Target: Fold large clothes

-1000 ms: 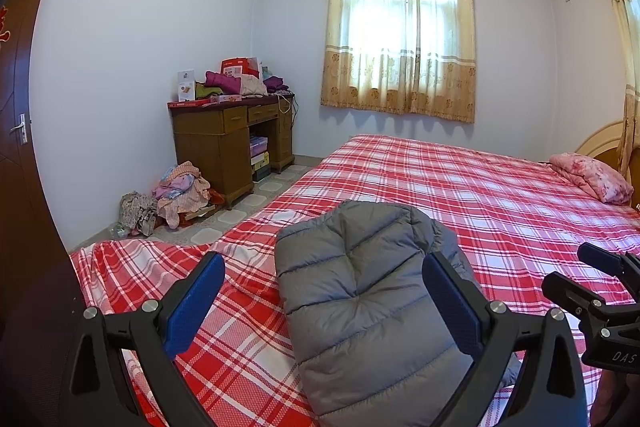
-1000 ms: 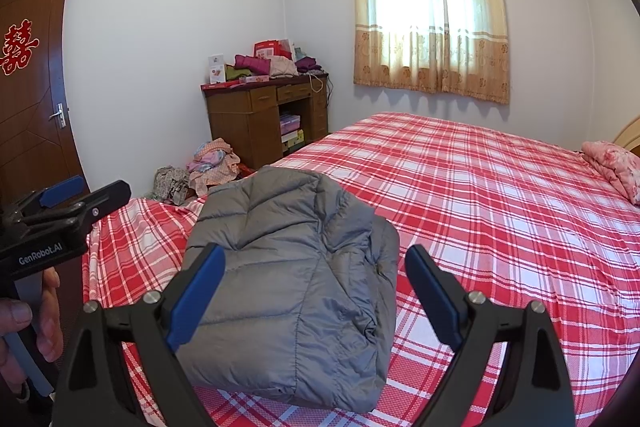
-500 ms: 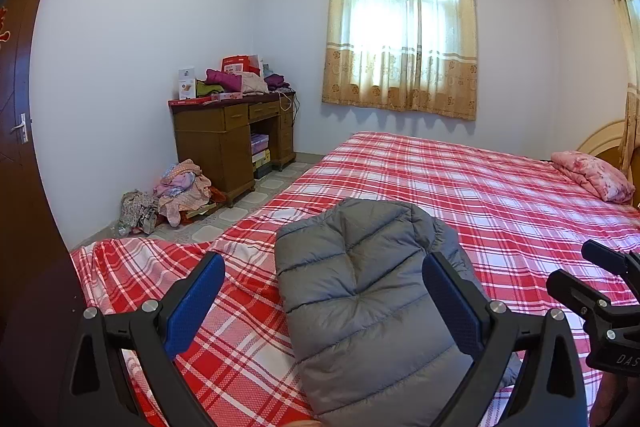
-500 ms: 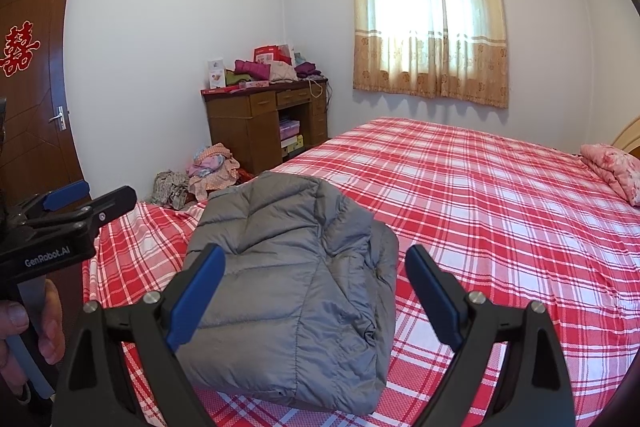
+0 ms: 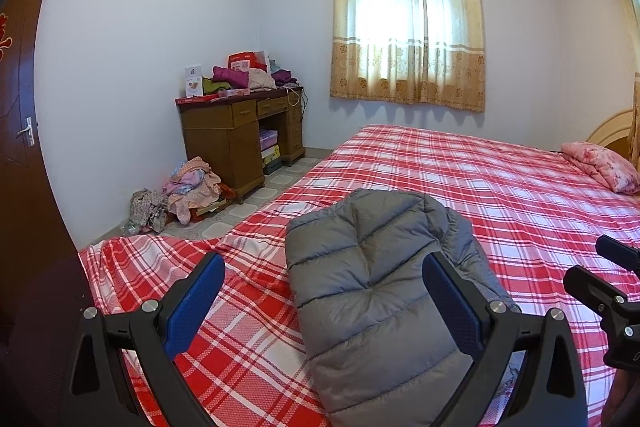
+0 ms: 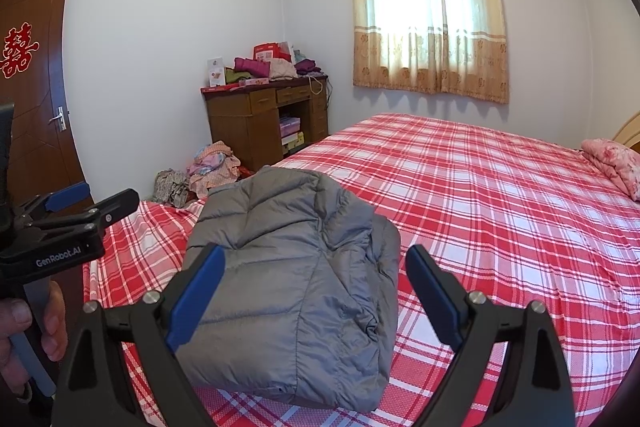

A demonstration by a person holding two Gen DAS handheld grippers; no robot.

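jacket (image 6: 292, 267) lower centre, long axis running up-frame | your right gripper (image 6: 314, 293) straddles it, probably nearer | left gripper (image 5: 324, 301) offset left | both spread, empty

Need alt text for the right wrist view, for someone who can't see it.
A folded grey puffer jacket lies on a red plaid bed, framed by the open right gripper. The left gripper, held in a hand, shows at the left edge.
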